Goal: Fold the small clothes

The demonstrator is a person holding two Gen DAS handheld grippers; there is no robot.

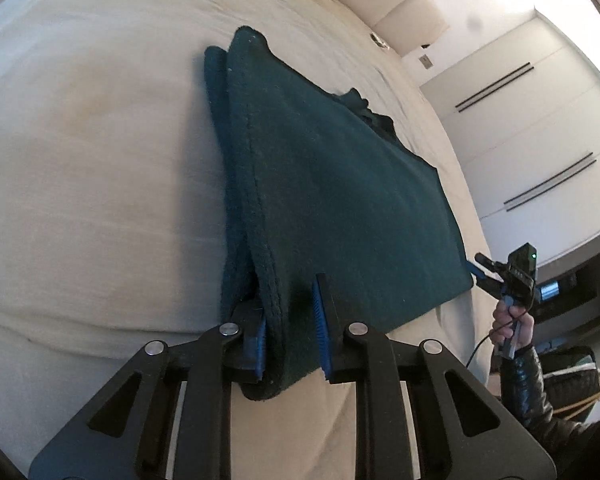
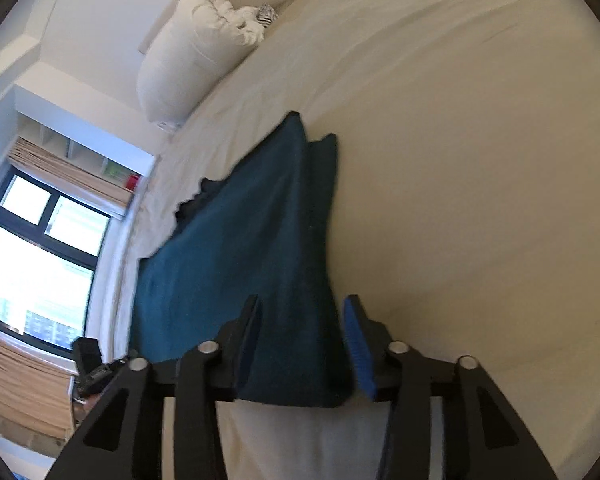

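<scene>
A dark teal fleece garment (image 1: pixel 332 184) lies on a cream-sheeted bed (image 1: pixel 100 160), its near edge raised. The left tongs (image 1: pixel 292 336) straddle one corner at six o'clock, pads not visibly pinching. The right tongs (image 2: pixel 304 348) stand apart around the other corner. A white pillow (image 2: pixel 188 60) sits at eleven o'clock.

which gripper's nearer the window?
Left. The left gripper is at the cloth's corner on the window side. The right gripper is at the opposite near corner, a cloth's width farther away.
</scene>
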